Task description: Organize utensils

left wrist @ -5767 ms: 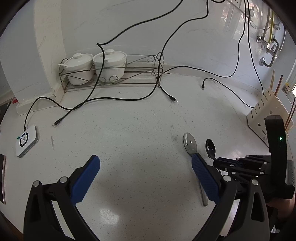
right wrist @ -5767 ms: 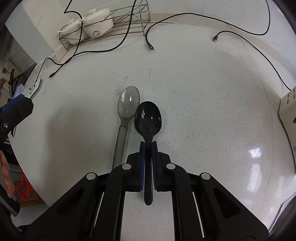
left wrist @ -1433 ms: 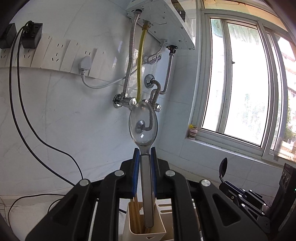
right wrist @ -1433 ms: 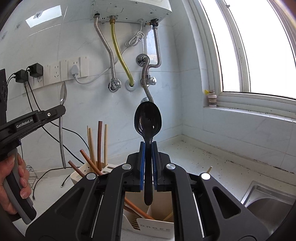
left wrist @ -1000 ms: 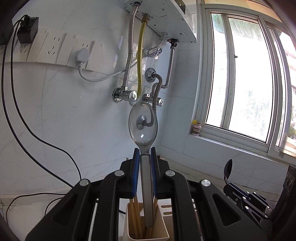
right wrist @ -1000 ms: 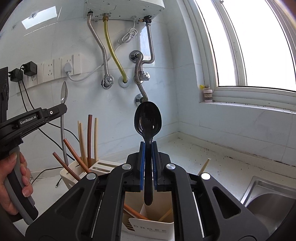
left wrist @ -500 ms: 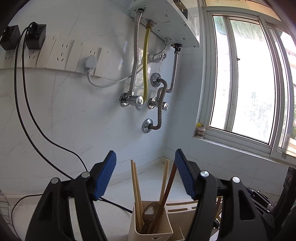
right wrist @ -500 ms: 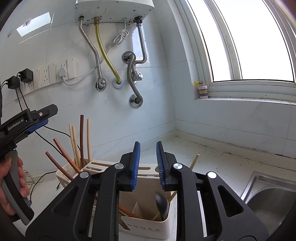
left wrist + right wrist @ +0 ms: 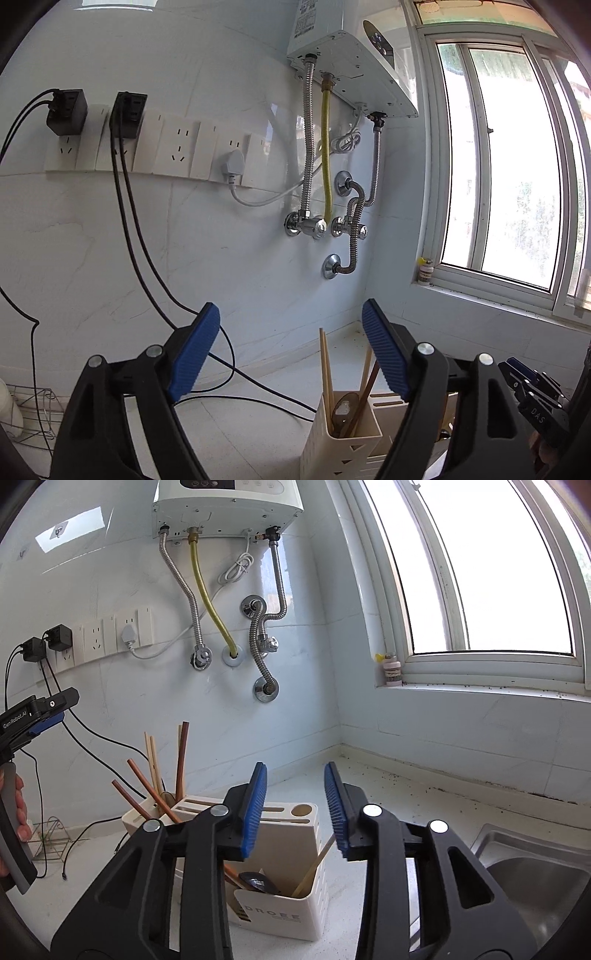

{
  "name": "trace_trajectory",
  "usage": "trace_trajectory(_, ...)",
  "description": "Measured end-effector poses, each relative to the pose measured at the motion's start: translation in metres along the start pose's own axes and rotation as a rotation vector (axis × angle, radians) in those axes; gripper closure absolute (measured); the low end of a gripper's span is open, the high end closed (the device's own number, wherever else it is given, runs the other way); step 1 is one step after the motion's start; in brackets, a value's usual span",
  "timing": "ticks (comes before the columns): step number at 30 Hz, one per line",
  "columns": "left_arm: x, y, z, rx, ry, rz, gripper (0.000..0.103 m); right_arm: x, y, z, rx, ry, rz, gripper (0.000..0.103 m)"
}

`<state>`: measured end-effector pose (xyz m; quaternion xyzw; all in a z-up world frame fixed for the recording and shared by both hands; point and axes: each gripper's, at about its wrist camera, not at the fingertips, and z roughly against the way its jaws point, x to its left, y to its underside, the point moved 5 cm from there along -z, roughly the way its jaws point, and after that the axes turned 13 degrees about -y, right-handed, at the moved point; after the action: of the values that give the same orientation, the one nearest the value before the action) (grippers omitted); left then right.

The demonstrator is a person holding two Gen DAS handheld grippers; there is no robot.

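A cream utensil holder (image 9: 351, 446) (image 9: 291, 912) stands on the white counter. The clear spoon (image 9: 345, 408) rests bowl-up in its left end compartment among chopsticks (image 9: 325, 363). The black spoon (image 9: 258, 881) lies in the near compartment in the right wrist view. My left gripper (image 9: 291, 350) hovers above and left of the holder, jaws opening wide, nothing between them. My right gripper (image 9: 293, 805) hangs over the holder, jaws opening, also empty. The left gripper (image 9: 40, 710) shows at the left edge of the right wrist view, held by a hand (image 9: 14, 805).
Black cables (image 9: 144, 258) run from wall sockets down to the counter. A water heater (image 9: 227, 507) with hoses hangs on the wall. A steel sink (image 9: 535, 878) lies right of the holder, a wire rack (image 9: 48, 840) far left, a window (image 9: 509, 166) to the right.
Both grippers held spoons upright over the holder, then opened; the clear and black spoons dropped into it. Both grippers have since drawn back a little, jaws wider.
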<state>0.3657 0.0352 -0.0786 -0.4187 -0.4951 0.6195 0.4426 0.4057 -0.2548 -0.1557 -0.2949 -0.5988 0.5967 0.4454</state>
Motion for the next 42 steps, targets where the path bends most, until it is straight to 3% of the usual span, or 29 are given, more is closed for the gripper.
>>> trace_trajectory(3,0.014,-0.002,0.015,0.003,-0.034,-0.015,0.015,0.009,-0.002,0.008,0.001,-0.01,0.003,0.069)
trace_trajectory(6,0.027,-0.004,0.034,-0.007,-0.059,-0.033,0.007,0.02,-0.005,0.019,-0.015,-0.013,0.012,0.052)
trace_trajectory(7,0.03,-0.004,0.04,-0.009,-0.066,-0.045,0.005,0.024,-0.007,0.023,-0.019,-0.018,0.017,0.052)
trace_trajectory(11,0.041,-0.002,0.068,0.003,-0.065,-0.099,0.005,0.038,-0.012,0.042,-0.026,-0.025,0.022,0.046)
trace_trajectory(12,0.043,-0.001,0.075,0.011,-0.058,-0.112,0.005,0.042,-0.014,0.048,-0.03,-0.027,0.021,0.039)
trace_trajectory(16,0.051,0.005,0.099,0.082,-0.015,-0.149,0.005,0.055,-0.017,0.074,-0.02,-0.034,0.029,0.03)
trace_trajectory(18,0.056,0.007,0.113,0.113,0.015,-0.146,0.005,0.062,-0.018,0.09,-0.009,-0.045,0.038,0.018)
trace_trajectory(27,0.072,0.028,0.169,0.193,0.079,-0.193,0.005,0.079,-0.003,0.16,0.096,-0.056,0.05,0.011)
trace_trajectory(38,0.09,0.04,0.225,0.238,0.045,-0.225,0.005,0.119,0.015,0.228,0.186,-0.019,0.118,0.009)
trace_trajectory(42,0.092,0.047,0.237,0.271,0.054,-0.236,0.005,0.125,0.021,0.245,0.204,-0.009,0.074,0.009)
